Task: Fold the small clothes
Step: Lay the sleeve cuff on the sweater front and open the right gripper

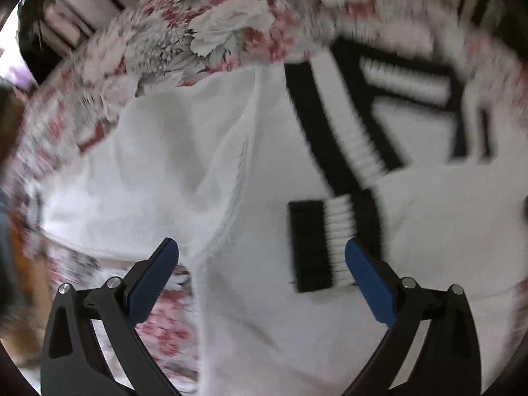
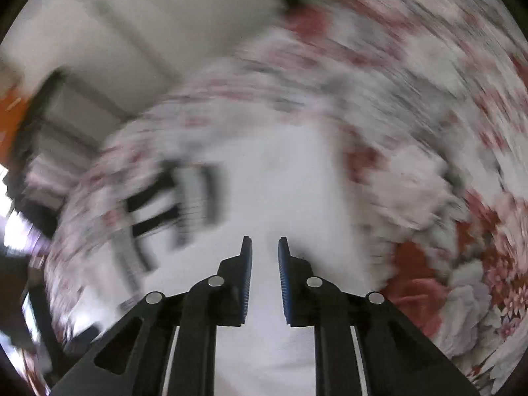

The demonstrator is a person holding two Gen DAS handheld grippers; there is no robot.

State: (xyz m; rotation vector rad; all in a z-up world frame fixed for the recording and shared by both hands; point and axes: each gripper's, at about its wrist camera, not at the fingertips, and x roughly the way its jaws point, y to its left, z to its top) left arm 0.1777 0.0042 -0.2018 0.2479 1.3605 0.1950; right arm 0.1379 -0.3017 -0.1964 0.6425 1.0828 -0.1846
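Note:
A small white garment (image 1: 184, 165) with black bands and white ribbed trim (image 1: 343, 244) lies spread on a floral sheet (image 1: 204, 26). My left gripper (image 1: 260, 242) hangs just above it, jaws wide open, with a raised seam fold and a black patch (image 1: 310, 247) between the blue pads (image 1: 369, 280); nothing is gripped. In the blurred right wrist view the same white garment (image 2: 277, 171) lies under my right gripper (image 2: 265, 239). Its jaws stand nearly together with only a thin slit, and no cloth shows pinched between them. The black trim (image 2: 184, 198) is to its left.
The red, grey and white floral sheet (image 2: 445, 165) covers the surface all around the garment. Pale floor tiles with dark joints (image 2: 132, 33) lie beyond its far edge. Something orange (image 2: 13, 112) shows at the left rim. Dark furniture (image 1: 36, 33) stands at the upper left.

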